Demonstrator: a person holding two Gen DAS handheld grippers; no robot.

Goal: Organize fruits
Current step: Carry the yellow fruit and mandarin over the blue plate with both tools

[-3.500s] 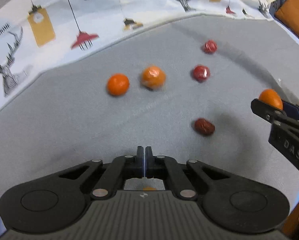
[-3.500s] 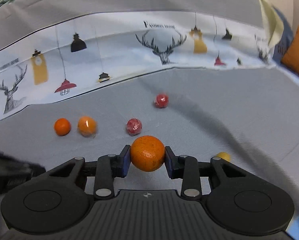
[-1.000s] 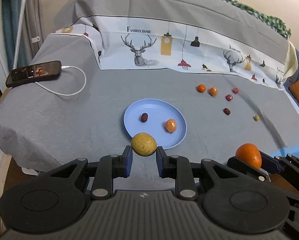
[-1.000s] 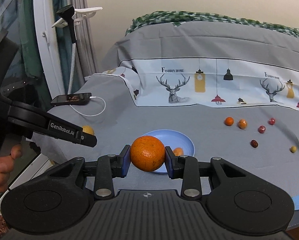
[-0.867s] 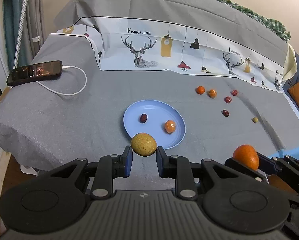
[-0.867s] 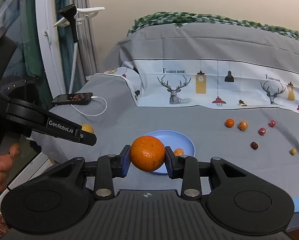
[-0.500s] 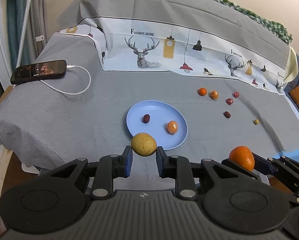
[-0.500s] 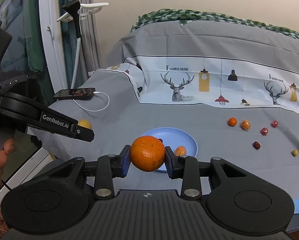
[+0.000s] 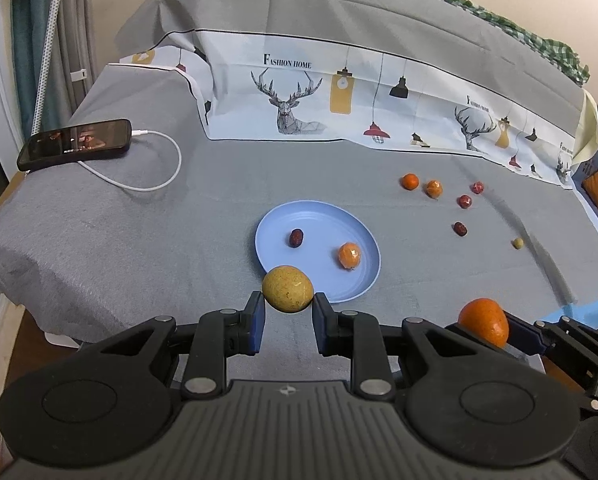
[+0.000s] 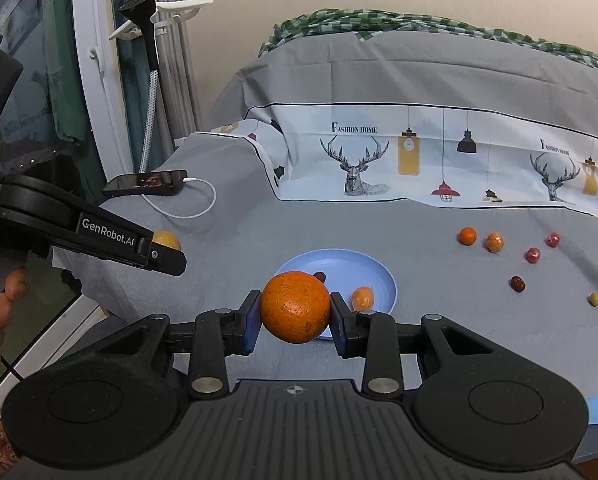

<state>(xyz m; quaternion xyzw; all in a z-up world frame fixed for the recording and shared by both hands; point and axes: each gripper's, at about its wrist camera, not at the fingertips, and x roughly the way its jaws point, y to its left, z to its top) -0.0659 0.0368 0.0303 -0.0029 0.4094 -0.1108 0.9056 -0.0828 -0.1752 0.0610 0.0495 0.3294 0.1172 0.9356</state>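
Two fruits are held clear of the grey cloth: a yellow speckled fruit is pinched at its widest part by the left gripper, and an orange is clamped likewise by the right gripper. Both are judged light, firm and round, so liable to roll once released. A blue plate lies just ahead, already holding a wrapped orange and a date. Six small fruits remain loose to the right; a phone is charging at the far left.
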